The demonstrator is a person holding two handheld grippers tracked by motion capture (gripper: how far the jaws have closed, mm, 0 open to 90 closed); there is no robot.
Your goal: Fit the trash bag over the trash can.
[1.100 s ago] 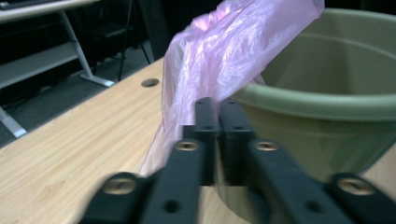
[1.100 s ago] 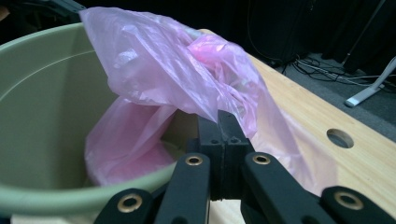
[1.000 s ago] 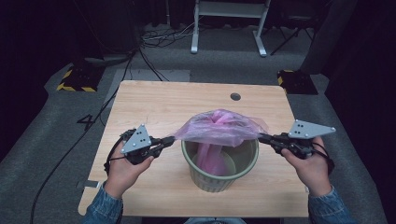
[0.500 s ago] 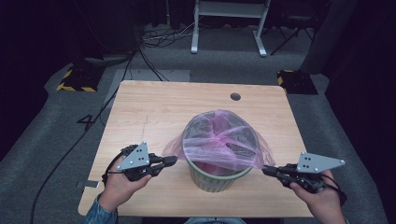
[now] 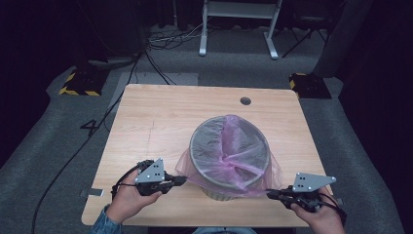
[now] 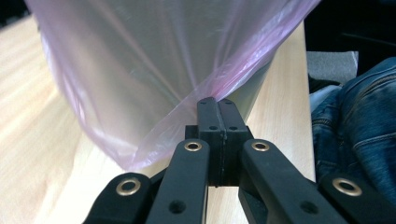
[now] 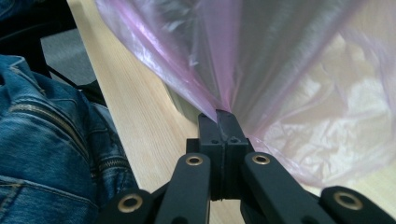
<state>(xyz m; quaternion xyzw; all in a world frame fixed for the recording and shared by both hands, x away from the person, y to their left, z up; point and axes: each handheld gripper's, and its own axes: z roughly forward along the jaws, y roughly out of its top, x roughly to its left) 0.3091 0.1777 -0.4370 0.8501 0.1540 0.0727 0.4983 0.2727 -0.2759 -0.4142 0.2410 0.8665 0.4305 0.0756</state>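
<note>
A thin pink plastic bag (image 5: 234, 161) is stretched over the mouth of a grey-green bin (image 5: 216, 194) at the near middle of the wooden table (image 5: 160, 117). My left gripper (image 5: 181, 181) is shut on the bag's left edge, low beside the bin. Low at the bin's right, my right gripper (image 5: 269, 194) is shut on the right edge. In the left gripper view the film (image 6: 154, 74) fans out from the closed left gripper (image 6: 216, 101). The right gripper view shows the film (image 7: 261, 60) pinched in the right gripper (image 7: 223, 113).
A dark round hole (image 5: 245, 101) sits in the table's far right part. Cables (image 5: 160, 41) and a white stand (image 5: 238, 24) lie on the grey floor beyond. The person's blue jeans (image 7: 42, 140) are close to the table's near edge.
Both grippers have come down and toward the near edge, pulling the bag's rim from above the bin down over its sides. The film now lies taut across the bin's mouth.
</note>
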